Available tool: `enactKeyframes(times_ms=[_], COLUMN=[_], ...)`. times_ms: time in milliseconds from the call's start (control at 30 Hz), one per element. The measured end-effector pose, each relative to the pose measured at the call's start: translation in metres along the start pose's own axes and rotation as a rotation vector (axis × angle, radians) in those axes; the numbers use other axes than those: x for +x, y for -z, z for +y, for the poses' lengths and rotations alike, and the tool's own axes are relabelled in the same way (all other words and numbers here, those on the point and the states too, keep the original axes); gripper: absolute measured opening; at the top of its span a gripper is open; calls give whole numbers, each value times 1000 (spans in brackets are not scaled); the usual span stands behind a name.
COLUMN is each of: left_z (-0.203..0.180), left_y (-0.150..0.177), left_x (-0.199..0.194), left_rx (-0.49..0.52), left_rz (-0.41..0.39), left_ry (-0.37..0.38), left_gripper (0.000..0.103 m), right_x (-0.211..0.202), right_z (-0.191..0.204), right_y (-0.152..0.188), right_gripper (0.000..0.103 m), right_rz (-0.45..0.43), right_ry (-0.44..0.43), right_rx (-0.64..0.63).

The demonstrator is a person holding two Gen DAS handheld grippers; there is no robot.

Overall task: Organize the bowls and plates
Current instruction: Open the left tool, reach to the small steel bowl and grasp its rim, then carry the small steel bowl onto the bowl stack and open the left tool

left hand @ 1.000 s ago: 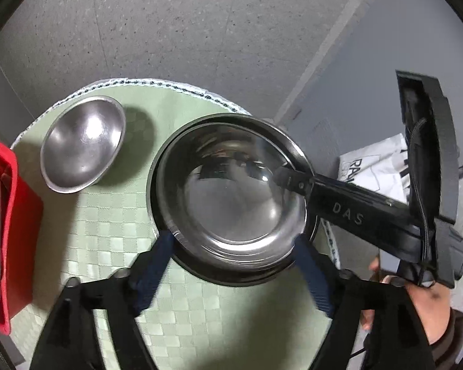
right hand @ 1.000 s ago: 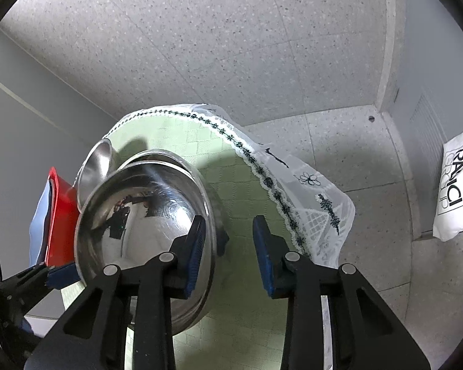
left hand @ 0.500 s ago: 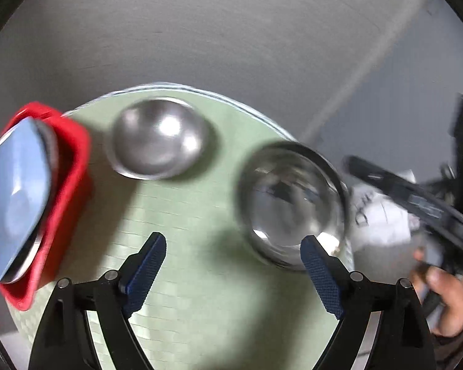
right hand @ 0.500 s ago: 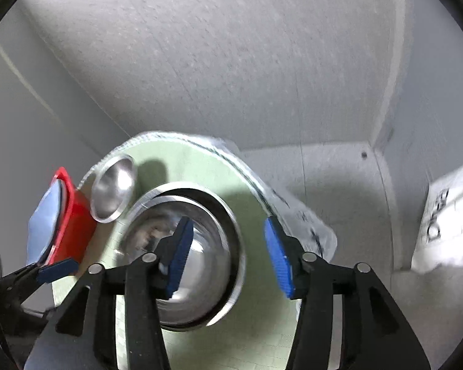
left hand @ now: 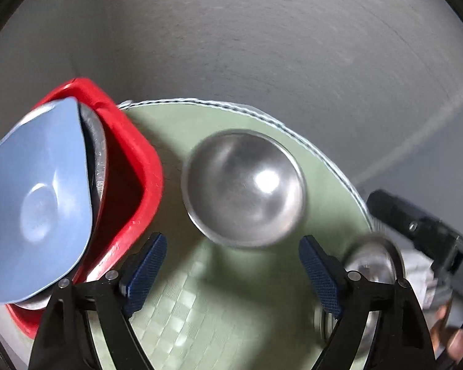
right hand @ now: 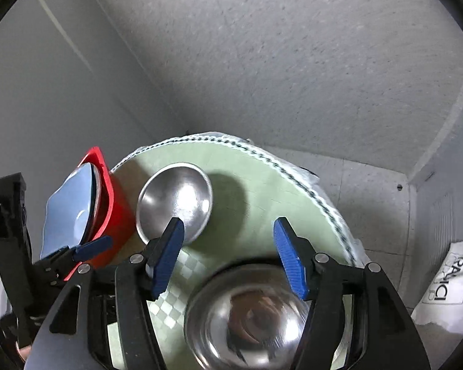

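You've backed both grippers off the big bowl point(right hand: 247, 317), left gripper point(left hand: 231, 271) and right gripper point(right hand: 228, 256) wide, empty. Small bowl point(left hand: 244, 188) at 12 still needs stacking.

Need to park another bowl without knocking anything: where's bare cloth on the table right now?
Free: the green cloth right of the small bowl, out to the table's lace edge; also a narrower strip between that bowl and the big bowl. Crowded: the left side, where the red bin of plates sits close beside the small bowl.
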State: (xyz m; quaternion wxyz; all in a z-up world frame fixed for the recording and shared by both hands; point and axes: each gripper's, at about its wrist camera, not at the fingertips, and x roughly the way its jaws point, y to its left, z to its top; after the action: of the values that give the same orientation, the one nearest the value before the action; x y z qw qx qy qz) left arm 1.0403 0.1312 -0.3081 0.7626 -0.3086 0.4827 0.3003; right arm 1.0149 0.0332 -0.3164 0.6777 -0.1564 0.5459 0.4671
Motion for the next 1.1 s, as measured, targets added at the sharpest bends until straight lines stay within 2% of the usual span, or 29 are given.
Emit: enactKeyframes(times_ms=[133, 333, 400, 433, 500, 533, 567, 600, 667, 700, 767, 933, 1100], left_z=[13, -1, -2, -2, -4, -6, -7, -7, -7, -6, -3, 6, 8], left_y=[-5, -6, -3, -3, -4, -4, -4, -4, -3, -3, -3, 4, 5], left_x=[17, 26, 28, 30, 33, 36, 38, 39, 37, 37, 40, 45, 22], left_rx=[-111, -99, -97, -92, -83, -85, -85, -78, -77, -87, -95, -124, -109], left_rz=[6, -2, 2, -5, 2, 15, 21, 23, 20, 32, 55, 73, 19], left_ry=[-17, -88, -100, -109, -114, -102, -94, -98, -91, -64, -58, -30, 2], left_gripper=[77, 76, 75, 75, 72, 67, 64, 62, 59, 51, 45, 18, 13], right_x=[29, 74, 85, 91, 96, 97, 98, 98, 95, 94, 86, 64, 40], right_z=[4, 4, 6, 7, 5, 5, 5, 5, 7, 8, 7, 2, 2], right_y=[-15, -25, -25, -25, -24, -23, -22, -21, -20, -20, -18, -10, -3], right_gripper=[62, 62, 59, 55, 33, 26, 11, 7, 7, 7, 6, 7, 8], right_rz=[63, 180, 205, 219, 233, 237, 240, 245, 242, 238, 228, 189, 144], right_ry=[-15, -48, -51, -51, -59, -71, -82, -99, -105, -104, -109, -117, -144], right_rx=[-3, 4, -2, -6, 0, 2, 3, 2, -9, -13, -16, -10, 13])
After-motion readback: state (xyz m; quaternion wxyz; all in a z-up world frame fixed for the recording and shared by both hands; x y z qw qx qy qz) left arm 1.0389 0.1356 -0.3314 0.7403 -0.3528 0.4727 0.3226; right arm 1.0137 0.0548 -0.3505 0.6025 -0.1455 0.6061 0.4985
